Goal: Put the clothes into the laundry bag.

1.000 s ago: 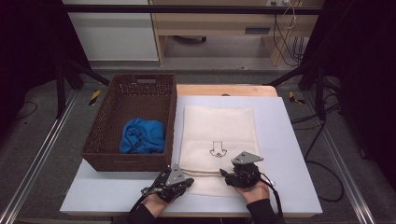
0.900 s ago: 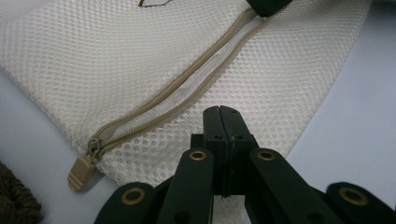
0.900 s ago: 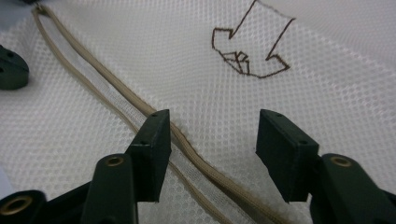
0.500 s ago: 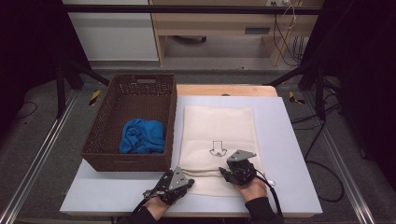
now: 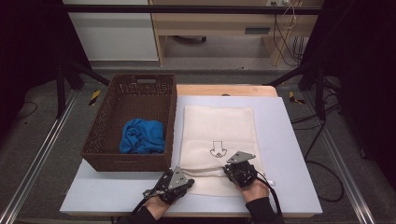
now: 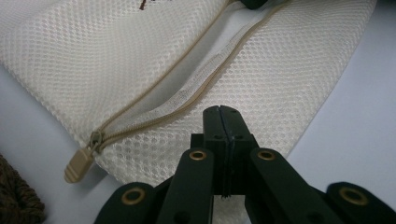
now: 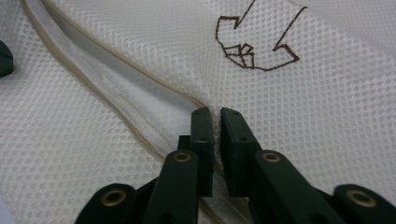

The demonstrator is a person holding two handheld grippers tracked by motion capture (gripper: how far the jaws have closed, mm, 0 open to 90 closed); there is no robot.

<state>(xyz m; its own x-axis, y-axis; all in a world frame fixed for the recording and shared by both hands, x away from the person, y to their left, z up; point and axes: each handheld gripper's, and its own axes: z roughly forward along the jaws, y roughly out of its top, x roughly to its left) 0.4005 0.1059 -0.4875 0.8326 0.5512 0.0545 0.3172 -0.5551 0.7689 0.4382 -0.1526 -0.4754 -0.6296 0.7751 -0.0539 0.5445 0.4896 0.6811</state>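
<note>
A white mesh bag (image 5: 219,126) with a brown arrow mark (image 7: 254,51) lies flat on the table, its zipper (image 6: 187,100) open near the front edge. The tan zipper pull (image 6: 79,164) sits at the bag's left end. My right gripper (image 5: 229,169) has just been closing and is now shut on a puckered fold of the mesh bag (image 7: 327,116) at the upper lip of the opening (image 7: 214,112). My left gripper (image 5: 189,179) is shut, its tips (image 6: 223,112) lying on the mesh bag (image 6: 289,70) just below the zipper, with no fold seen between them.
A dark wicker basket (image 5: 100,140) stands on the table's left side with a crumpled blue cloth (image 5: 140,136) inside. The pale table top (image 5: 289,154) shows to the right of the bag. Black frame bars and cables surround the table.
The right gripper's jaws have drawn together on the mesh at the opening's upper lip. Both hands stay where they were, and the bag has not shifted.
</note>
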